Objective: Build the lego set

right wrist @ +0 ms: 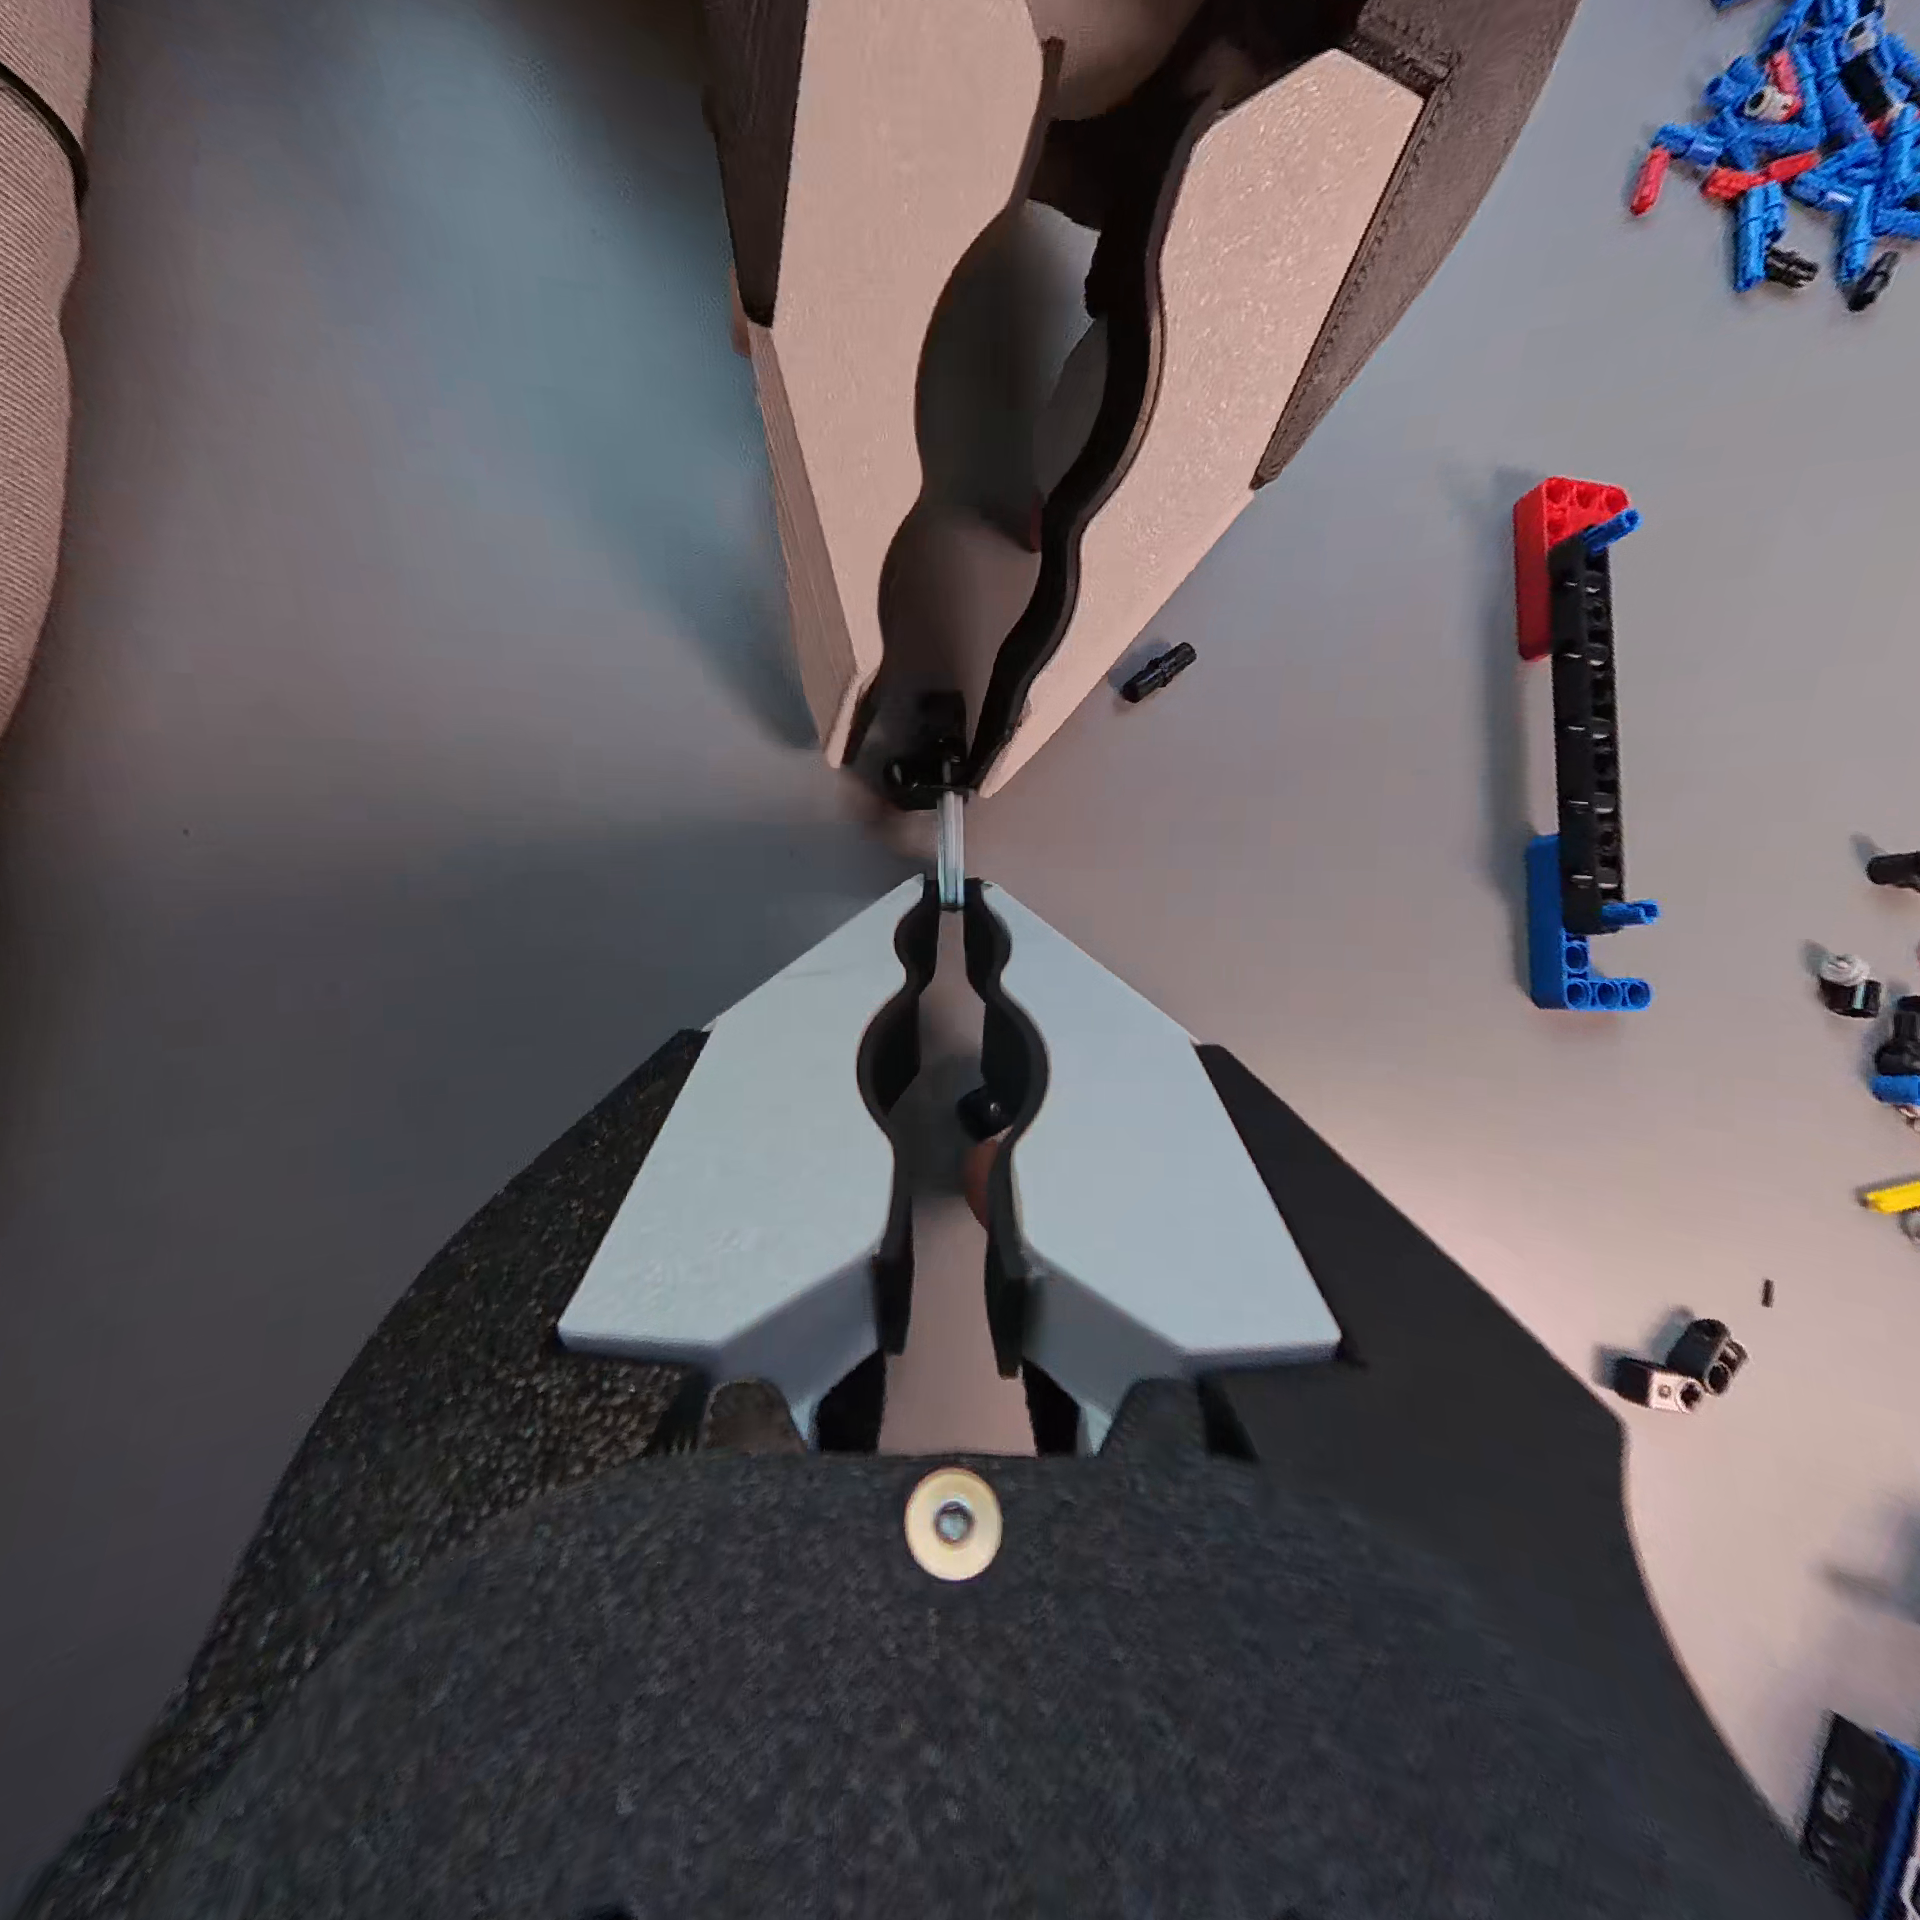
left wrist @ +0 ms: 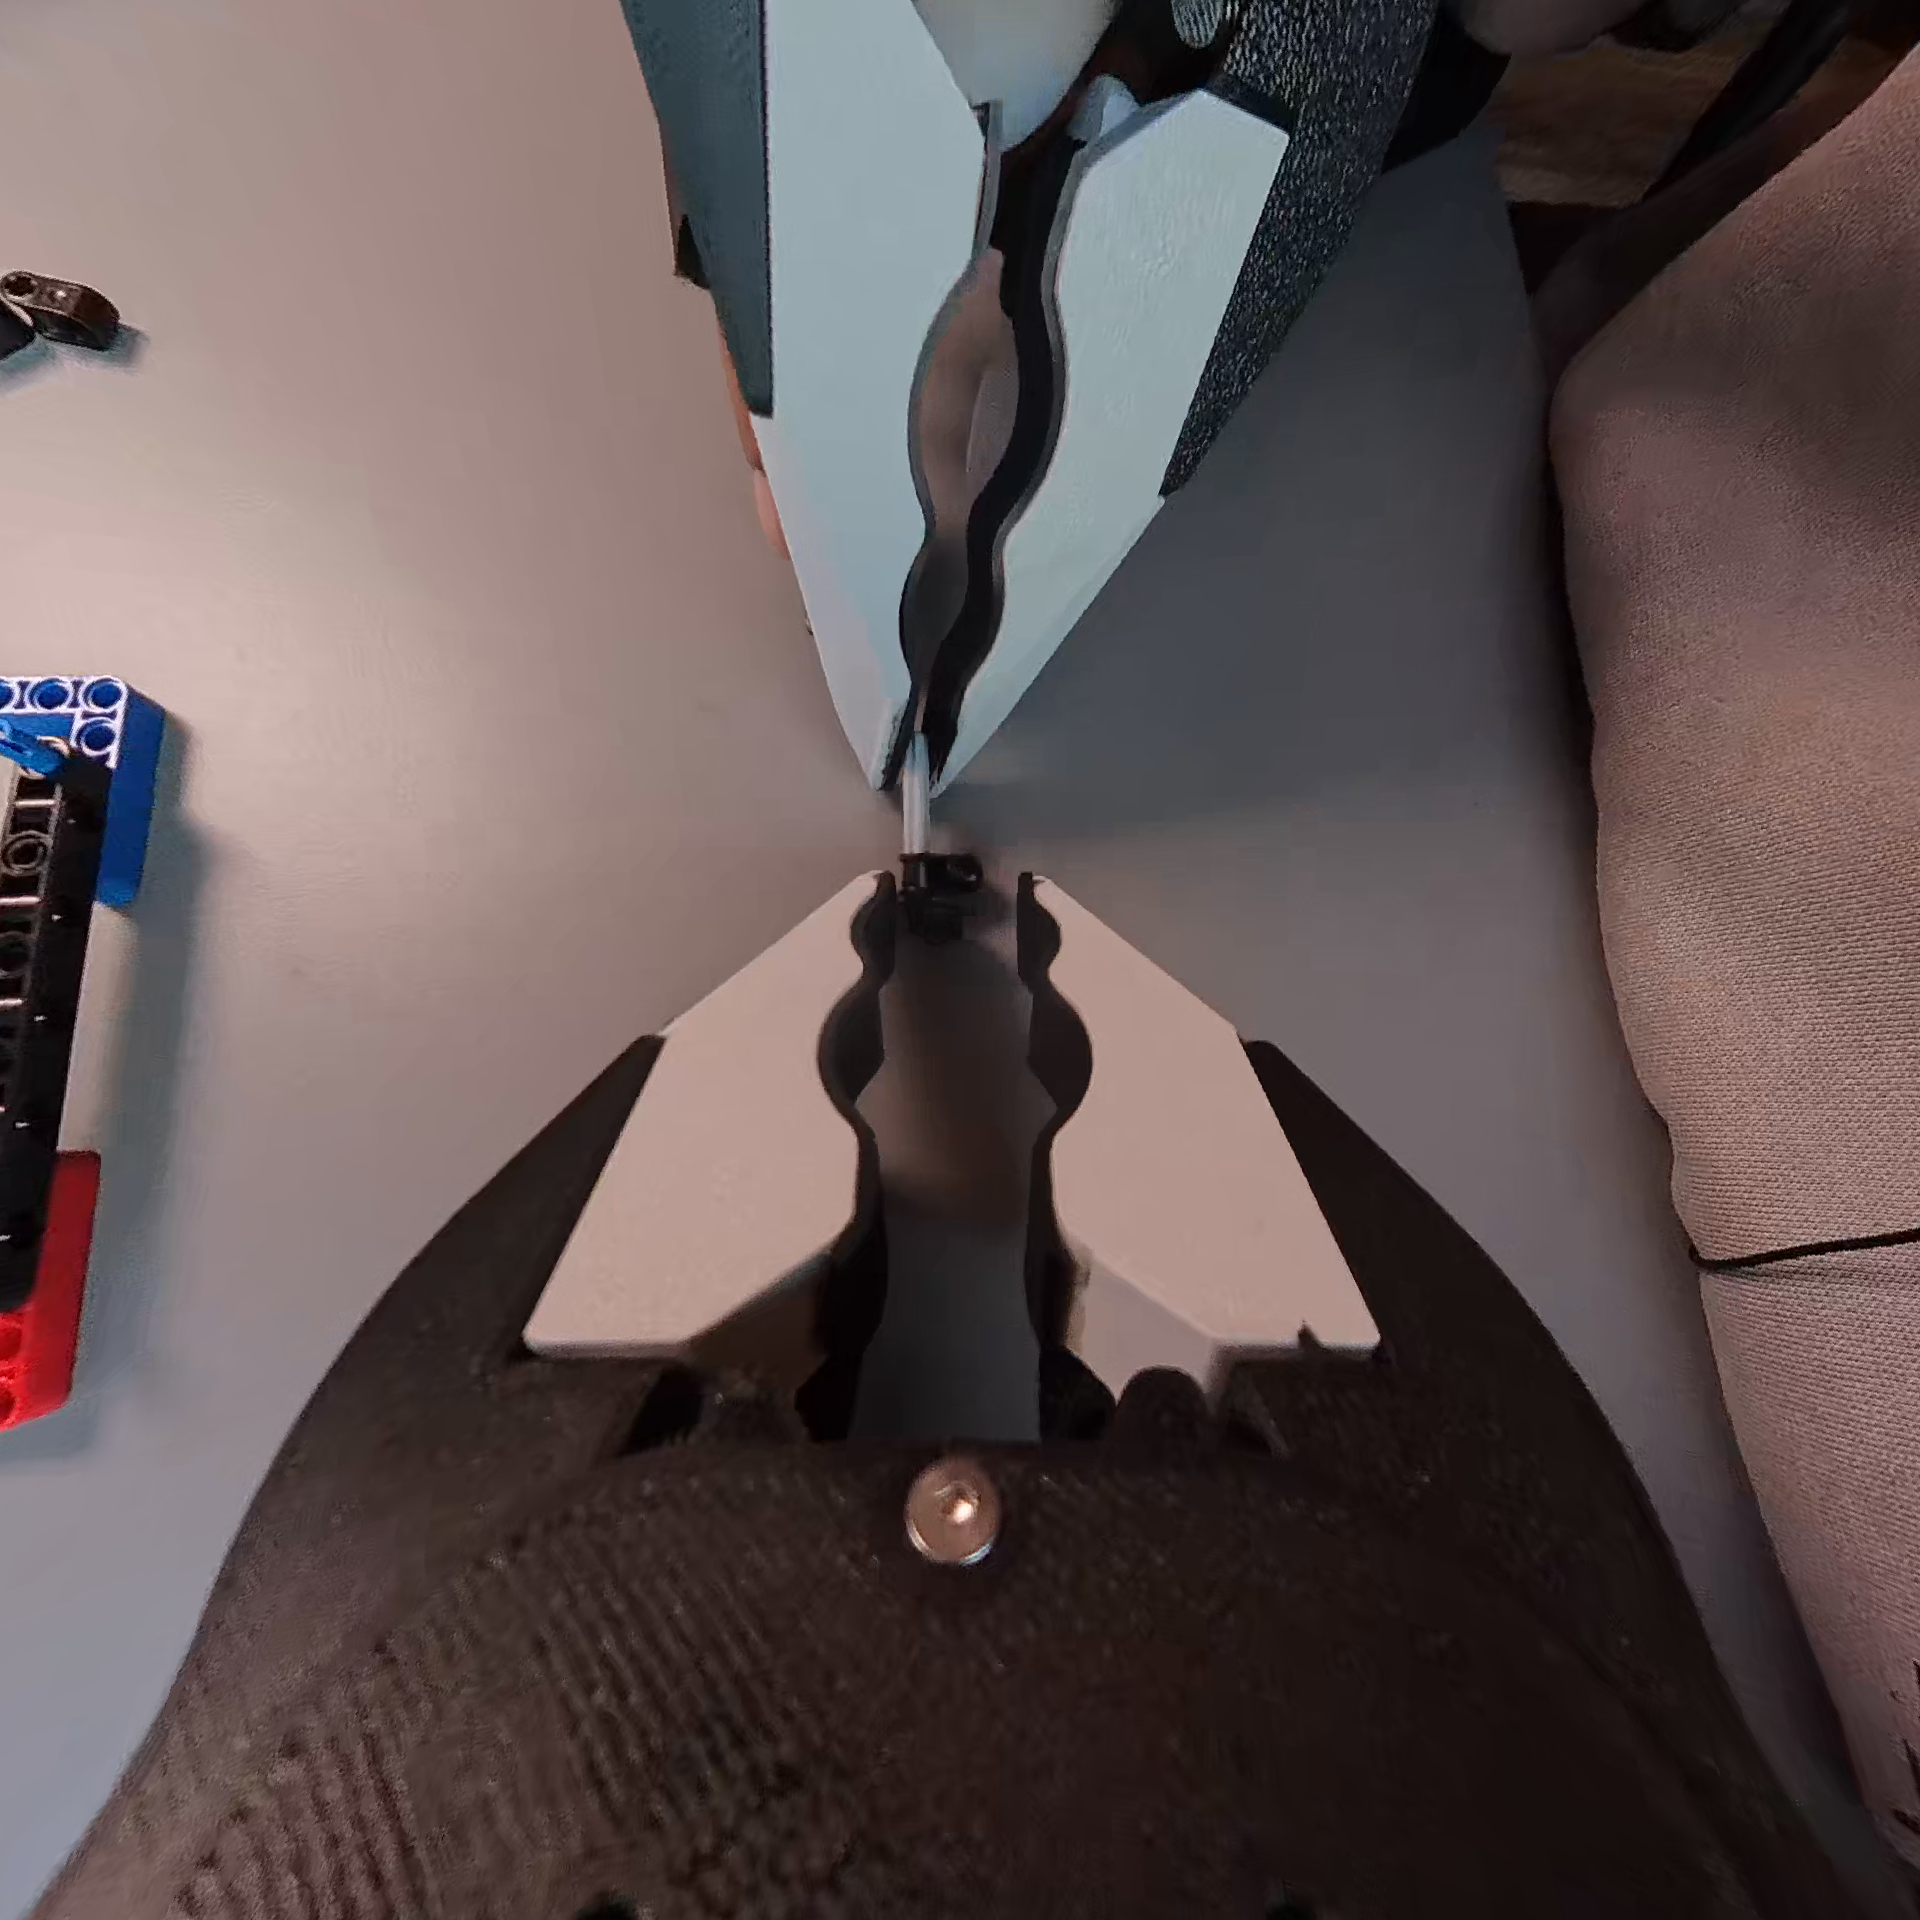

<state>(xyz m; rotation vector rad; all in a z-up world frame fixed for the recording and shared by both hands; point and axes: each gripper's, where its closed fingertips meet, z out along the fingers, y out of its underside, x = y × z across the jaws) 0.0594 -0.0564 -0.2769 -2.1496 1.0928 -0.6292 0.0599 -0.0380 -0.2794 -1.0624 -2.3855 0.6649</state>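
Observation:
My left gripper [left wrist: 956, 883] has beige fingers and is shut on a small black connector [left wrist: 938, 891], held at the tips above the grey table [left wrist: 416, 520]. My right gripper [right wrist: 951, 886] has pale blue fingers and is shut on a short grey axle [right wrist: 950, 844]. The two grippers face each other tip to tip. The axle's free end meets the black connector [right wrist: 923, 764]. In the left wrist view the right gripper [left wrist: 912, 779] comes in from the top with the axle [left wrist: 914, 821]. In the right wrist view the left gripper [right wrist: 914, 774] comes in from the top.
A part-built frame, a black beam with red and blue corner pieces [right wrist: 1584, 748], lies to one side; it also shows in the left wrist view [left wrist: 52, 987]. There are a pile of blue pins [right wrist: 1808, 135], a loose black pin [right wrist: 1158, 672], small black connectors [right wrist: 1688, 1361], and beige fabric [left wrist: 1766, 831]. My left and right fingertips are right by each other. The left tips stand about 5 centimetres off the loose black pin [right wrist: 1158, 672].

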